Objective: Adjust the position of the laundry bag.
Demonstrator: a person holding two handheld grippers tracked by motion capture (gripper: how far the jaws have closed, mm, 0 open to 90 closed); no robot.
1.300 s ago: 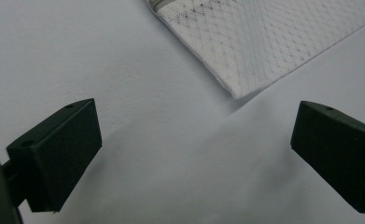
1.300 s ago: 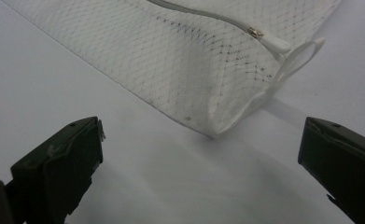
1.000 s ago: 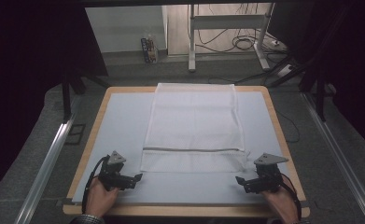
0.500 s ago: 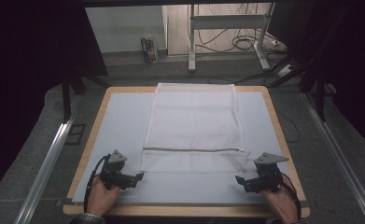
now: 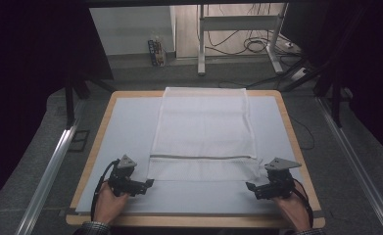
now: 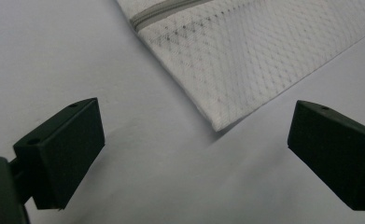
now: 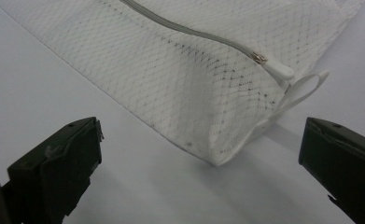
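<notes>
A white mesh bag (image 5: 202, 134) with a grey zipper (image 5: 201, 157) is lying flat mid-table (image 5: 130, 122); the left gripper (image 5: 147, 183) and right gripper (image 5: 249, 186) are gaping wide, empty, at its near corners.

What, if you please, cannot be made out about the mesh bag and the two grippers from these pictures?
- Mesh bag, high view: whether anything lies inside; too small and dim.
- Far edge of the bag, high view: it reaches the table rim, so any overhang is unclear.
- Left gripper view: the bag is cut off by the top edge.
- Right gripper view: the zip runs past the top edge.
</notes>
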